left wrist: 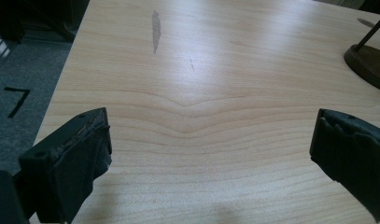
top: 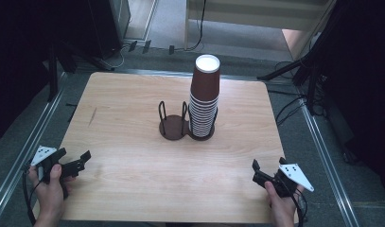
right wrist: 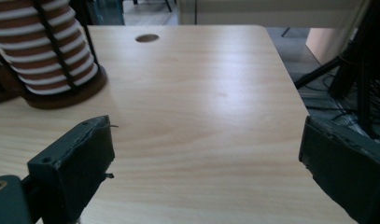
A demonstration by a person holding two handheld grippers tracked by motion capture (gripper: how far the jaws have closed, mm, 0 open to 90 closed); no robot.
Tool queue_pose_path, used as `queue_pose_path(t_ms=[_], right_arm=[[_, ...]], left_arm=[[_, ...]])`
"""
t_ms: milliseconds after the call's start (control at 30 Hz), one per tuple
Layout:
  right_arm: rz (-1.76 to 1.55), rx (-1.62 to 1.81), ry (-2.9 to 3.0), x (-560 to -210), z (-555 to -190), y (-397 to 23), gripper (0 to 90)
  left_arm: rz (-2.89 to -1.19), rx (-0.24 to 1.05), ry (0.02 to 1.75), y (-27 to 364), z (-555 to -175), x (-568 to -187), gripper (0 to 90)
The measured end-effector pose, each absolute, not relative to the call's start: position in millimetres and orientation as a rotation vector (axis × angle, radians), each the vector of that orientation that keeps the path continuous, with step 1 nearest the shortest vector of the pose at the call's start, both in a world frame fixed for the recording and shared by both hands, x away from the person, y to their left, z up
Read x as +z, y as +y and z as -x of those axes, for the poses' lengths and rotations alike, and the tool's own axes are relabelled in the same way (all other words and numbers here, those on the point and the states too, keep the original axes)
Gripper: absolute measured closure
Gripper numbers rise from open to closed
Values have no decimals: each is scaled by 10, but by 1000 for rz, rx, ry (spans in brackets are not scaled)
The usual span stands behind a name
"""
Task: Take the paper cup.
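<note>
A tall stack of brown paper cups (top: 204, 101) with white rims stands in the right slot of a dark two-slot holder (top: 173, 128) at the table's centre. The holder's left slot, with its wire loops, is empty. My left gripper (top: 75, 155) rests at the front left of the table, held by a hand, open with nothing between its jaws (left wrist: 211, 135). The right gripper (top: 269, 166) sits at the front right, also open and empty (right wrist: 206, 140). In the right gripper view the cup stack (right wrist: 47, 51) is far left; the left gripper view catches the holder's base (left wrist: 367, 65) at far right.
The wooden table (top: 133, 94) carries a dark smear (top: 92, 117) near its left side and a small hole (right wrist: 147, 38) toward the back. Dark stands and cables (top: 294, 101) surround the table on the grey floor, with metal rails (top: 322, 146) along both sides.
</note>
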State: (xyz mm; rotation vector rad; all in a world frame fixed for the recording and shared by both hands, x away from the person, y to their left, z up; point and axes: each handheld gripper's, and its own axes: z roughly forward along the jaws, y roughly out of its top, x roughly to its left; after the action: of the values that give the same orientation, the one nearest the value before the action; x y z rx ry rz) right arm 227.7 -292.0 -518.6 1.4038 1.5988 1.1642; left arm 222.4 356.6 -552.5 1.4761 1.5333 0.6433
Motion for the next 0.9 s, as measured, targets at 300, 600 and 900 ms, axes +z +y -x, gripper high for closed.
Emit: queue_pose_path(t_ms=[300,600,900], right_arm=[[-1320,1199,1635,-4839,-2341,-2506,120],[-1269,1226,1646,-4632,-2502,-2196,102],[-1260,1225,1639,-4460,-2655,-2016,77]], left_arm=[[-1475,644,1529,3565,-2221,-5525,0],[-1479,638,1527,3569,-2224,-5525,0],[-1480,635,1525,3570,-2225,-5526,0]])
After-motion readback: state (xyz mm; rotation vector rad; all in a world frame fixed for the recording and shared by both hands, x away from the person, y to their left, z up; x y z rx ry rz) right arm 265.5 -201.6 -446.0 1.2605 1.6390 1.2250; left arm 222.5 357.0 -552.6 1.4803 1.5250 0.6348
